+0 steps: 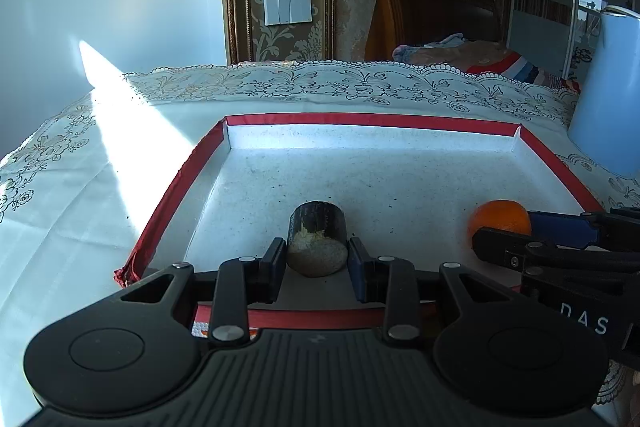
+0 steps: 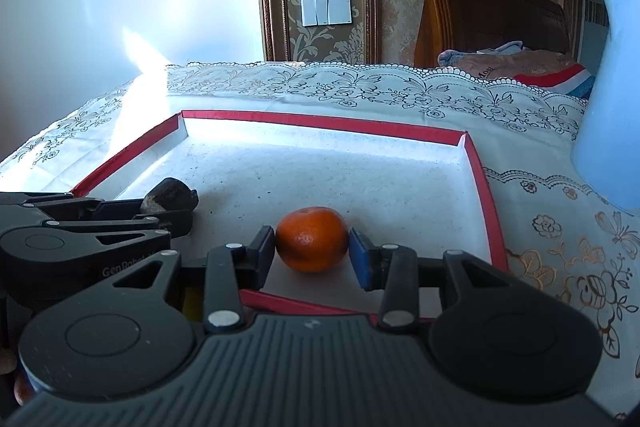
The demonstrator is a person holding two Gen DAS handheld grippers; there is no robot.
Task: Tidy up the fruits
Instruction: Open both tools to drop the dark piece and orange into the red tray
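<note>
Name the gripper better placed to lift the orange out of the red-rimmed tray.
Right. The right gripper straddles the orange, a finger on each side. The left gripper sits around the dark cut piece instead, apart from the orange.

Tray (image 1: 400, 179) floor bare toward far wall, free room ahead. Red rim (image 2: 486, 203) low all round. Pale blue jug (image 2: 612, 131) blocks rt side, prob. just off tray. Grippers crowd near edge.
</note>
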